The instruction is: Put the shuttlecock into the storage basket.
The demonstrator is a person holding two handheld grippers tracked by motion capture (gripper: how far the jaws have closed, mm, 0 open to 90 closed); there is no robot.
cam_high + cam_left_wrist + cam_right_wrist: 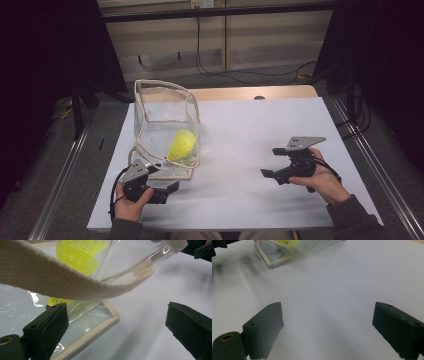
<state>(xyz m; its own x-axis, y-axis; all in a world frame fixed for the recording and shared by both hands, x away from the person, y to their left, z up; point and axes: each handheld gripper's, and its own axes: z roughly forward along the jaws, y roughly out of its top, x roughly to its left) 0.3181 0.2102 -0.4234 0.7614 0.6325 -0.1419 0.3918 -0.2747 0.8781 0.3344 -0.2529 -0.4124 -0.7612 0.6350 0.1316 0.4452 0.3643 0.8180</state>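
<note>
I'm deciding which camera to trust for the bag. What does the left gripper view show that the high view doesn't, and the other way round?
Left gripper view alone: the weave of the bag's cream strap up close, crossing above the open left tongs.

High view alone: the whole clear bag standing on the white table, plus the right tongs, open and apart from it.

Both: the yellow shuttlecock inside the bag.

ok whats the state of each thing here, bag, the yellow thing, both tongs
clear bag: upright on the table, top open, cream strap drooping at the near side
yellow shuttlecock: inside the bag, at the bottom
left tongs: open, beside the bag's near corner, gripping nothing
right tongs: open, over bare white table
</note>
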